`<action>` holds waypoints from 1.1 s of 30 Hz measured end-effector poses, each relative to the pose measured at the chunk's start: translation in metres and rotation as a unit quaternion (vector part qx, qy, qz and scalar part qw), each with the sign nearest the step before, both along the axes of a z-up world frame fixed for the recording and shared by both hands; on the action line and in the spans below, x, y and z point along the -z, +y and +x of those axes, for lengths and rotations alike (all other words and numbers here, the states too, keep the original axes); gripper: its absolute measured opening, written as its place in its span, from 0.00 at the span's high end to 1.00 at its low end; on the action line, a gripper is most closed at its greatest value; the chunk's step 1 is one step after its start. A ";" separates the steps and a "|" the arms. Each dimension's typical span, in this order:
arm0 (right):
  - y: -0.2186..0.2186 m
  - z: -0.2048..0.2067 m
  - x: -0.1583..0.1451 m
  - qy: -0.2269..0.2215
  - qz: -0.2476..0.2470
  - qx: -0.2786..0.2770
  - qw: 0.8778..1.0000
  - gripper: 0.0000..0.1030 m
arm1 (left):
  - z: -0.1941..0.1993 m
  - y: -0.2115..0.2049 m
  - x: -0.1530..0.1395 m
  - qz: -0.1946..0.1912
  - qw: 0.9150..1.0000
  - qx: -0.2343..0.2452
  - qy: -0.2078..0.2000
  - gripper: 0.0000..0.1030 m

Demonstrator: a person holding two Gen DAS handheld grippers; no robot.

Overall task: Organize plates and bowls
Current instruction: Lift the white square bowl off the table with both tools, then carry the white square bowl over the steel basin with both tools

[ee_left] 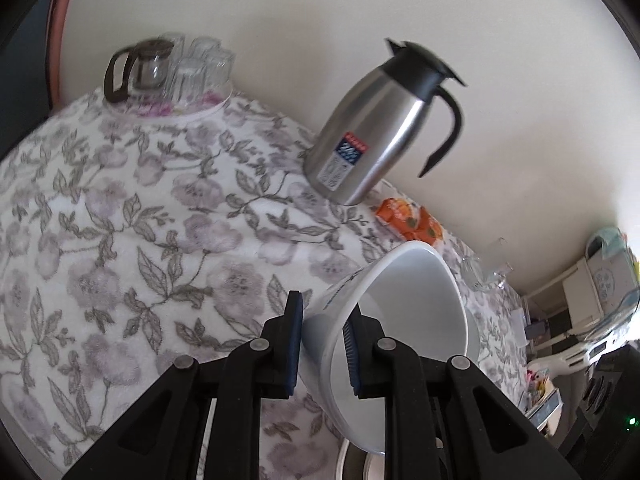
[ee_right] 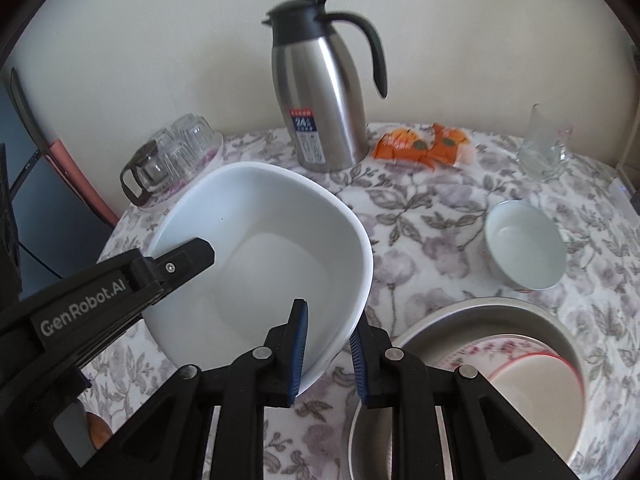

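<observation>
Right wrist: both tongs (ee_right: pixel 327 354) clamp white bowl (ee_right: pixel 260 248).

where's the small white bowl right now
In the right wrist view the small white bowl sits on the floral tablecloth at right, below the glass pitcher and above the metal basin.

Left hand-held gripper (ee_left: pixel 323 346) clamped on the rim of a large white bowl (ee_left: pixel 404 320), one pad inside and one outside, bowl tilted above the floral-clothed surface (ee_left: pixel 140 220). Far: steel thermos jug (ee_left: pixel 376 128); far left: glass pot (ee_left: pixel 140 68) and tumblers (ee_left: pixel 200 68); right: orange packets (ee_left: pixel 412 220).
</observation>
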State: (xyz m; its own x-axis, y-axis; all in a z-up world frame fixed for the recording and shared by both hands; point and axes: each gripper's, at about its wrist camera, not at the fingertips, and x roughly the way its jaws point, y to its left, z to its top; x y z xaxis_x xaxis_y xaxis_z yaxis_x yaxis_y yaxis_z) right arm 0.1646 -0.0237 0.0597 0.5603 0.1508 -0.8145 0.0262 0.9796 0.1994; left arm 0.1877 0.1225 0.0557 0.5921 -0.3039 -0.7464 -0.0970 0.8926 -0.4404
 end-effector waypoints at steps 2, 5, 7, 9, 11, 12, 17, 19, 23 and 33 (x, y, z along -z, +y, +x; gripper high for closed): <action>-0.006 -0.007 -0.003 -0.006 0.001 0.004 1.000 0.78 | -0.006 -0.008 -0.008 0.010 1.000 0.007 -0.009 0.81; -0.016 -0.018 -0.008 -0.014 0.007 0.011 1.000 0.78 | -0.014 -0.018 -0.017 0.014 1.000 0.018 -0.018 0.81; -0.024 -0.026 -0.012 -0.020 0.011 0.017 1.000 0.78 | -0.020 -0.025 -0.021 0.012 0.999 0.023 -0.021 0.81; -0.032 -0.032 -0.014 -0.024 0.014 0.023 0.999 0.78 | -0.026 -0.031 -0.022 0.013 0.999 0.027 -0.021 0.82; -0.038 -0.038 -0.015 -0.026 0.019 0.029 0.999 0.78 | -0.031 -0.038 -0.023 0.014 0.999 0.031 -0.021 0.83; -0.042 -0.042 -0.016 -0.026 0.022 0.033 0.999 0.78 | -0.033 -0.041 -0.023 0.015 0.999 0.032 -0.021 0.83; -0.059 -0.059 -0.016 -0.030 0.022 0.049 0.998 0.78 | -0.048 -0.060 -0.026 0.025 0.998 0.049 -0.024 0.84; -0.068 -0.065 -0.015 -0.031 0.023 0.058 0.998 0.78 | -0.053 -0.070 -0.026 0.030 0.998 0.058 -0.025 0.84; -0.087 -0.076 -0.016 -0.032 0.030 0.073 0.996 0.78 | -0.060 -0.086 -0.026 0.025 0.997 0.074 -0.022 0.85; -0.125 -0.095 -0.021 -0.035 0.028 0.099 0.994 0.78 | -0.077 -0.131 -0.025 0.038 0.993 0.107 -0.022 0.85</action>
